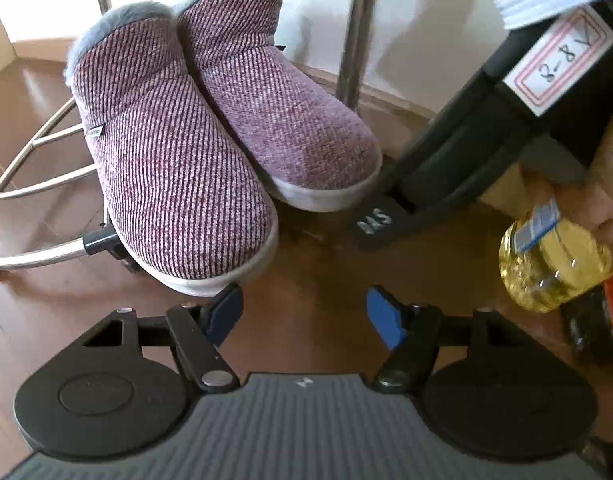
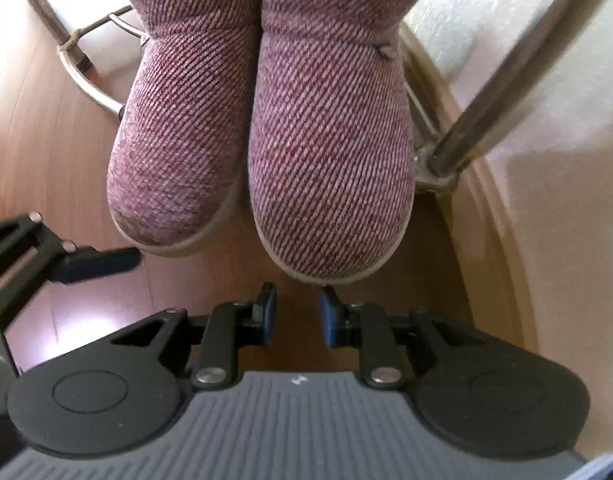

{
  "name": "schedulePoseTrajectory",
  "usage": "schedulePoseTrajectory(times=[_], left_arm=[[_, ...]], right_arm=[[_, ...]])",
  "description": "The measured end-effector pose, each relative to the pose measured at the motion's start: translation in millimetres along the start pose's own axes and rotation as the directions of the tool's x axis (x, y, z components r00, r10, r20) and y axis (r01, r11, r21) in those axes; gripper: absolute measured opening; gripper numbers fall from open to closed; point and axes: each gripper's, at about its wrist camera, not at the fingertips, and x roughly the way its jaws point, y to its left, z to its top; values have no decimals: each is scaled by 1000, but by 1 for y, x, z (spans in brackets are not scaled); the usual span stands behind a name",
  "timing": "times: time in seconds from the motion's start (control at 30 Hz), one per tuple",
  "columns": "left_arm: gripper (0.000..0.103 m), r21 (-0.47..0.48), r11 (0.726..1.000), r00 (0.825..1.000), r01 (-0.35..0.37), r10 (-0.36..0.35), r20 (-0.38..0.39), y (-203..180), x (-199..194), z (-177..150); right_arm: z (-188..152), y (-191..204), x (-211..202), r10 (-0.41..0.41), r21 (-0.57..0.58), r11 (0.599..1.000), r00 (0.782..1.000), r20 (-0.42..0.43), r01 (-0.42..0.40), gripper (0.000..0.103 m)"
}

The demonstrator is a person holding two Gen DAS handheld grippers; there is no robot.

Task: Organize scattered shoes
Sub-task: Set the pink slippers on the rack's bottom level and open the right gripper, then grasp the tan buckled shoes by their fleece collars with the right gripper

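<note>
**Pair of slippers found side by side on metal rack; both grippers empty**

Nearest the lens, the left gripper [image 1: 304, 312] stands with its blue pads wide apart and holds nothing; its left pad sits just beside the toe of the left slipper [image 1: 174, 168]. The right gripper [image 2: 294, 312] has its pads a narrow gap apart, also gripping nothing, and points at the toe of the right slipper [image 2: 330, 140].

Beyond the grippers, the two knitted slippers lie touching along their inner sides, toes toward the cameras, heels toward the wall. They rest on the rods of a low metal rack [image 1: 38, 184], toes overhanging the wooden floor [image 1: 314, 264]. The paired, aligned placement agrees with what the task asks; whether adjustment remains cannot be settled.

Containers: a plastic bottle [image 1: 554, 268] of yellow liquid stands at the right edge of the left wrist view, well apart from the slippers. Its cap is not visible.
</note>
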Motion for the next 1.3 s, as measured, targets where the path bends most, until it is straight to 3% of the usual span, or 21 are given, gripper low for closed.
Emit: schedulePoseTrajectory(times=[0.23, 0.4, 0.6, 0.73, 0.87, 0.97, 1.13, 1.2, 1.3], left_arm=[[64, 41, 999, 1000, -3, 3, -5, 8, 2, 9], [63, -29, 998, 999, -53, 53, 9, 15, 1, 5], [67, -143, 987, 995, -71, 60, -79, 6, -68, -71], [67, -219, 972, 988, -86, 54, -145, -1, -118, -127], [67, -292, 951, 977, -104, 43, -209, -8, -167, -182], [67, -330, 929, 943, -165, 51, -330, -3, -238, -252], [71, -368, 892, 893, -262, 79, -443, 15, -325, -344], [71, -352, 892, 877, -284, 93, -471, 19, -344, -377], [71, -288, 913, 868, -288, 122, -482, 20, -351, -413]], right_arm=[[19, -8, 10, 5, 28, 1000, 1000, 15, -6, 20], [9, 5, -3, 11, -32, 999, 1000, 10, -11, 20], [-37, 8, -29, -26, 19, 999, 996, -90, 28, 21], [-80, 32, -57, -2, 32, 999, 984, -179, 8, 31], [-128, 93, -87, 79, 49, 997, 958, -276, -68, 38], [-159, 157, -103, 181, 52, 983, 917, -356, -174, 54], [-196, 280, -121, 337, -6, 929, 853, -398, -370, 62], [-214, 334, -128, 355, -48, 915, 853, -382, -402, 70], [-237, 392, -118, 323, -94, 919, 870, -373, -382, 70]])
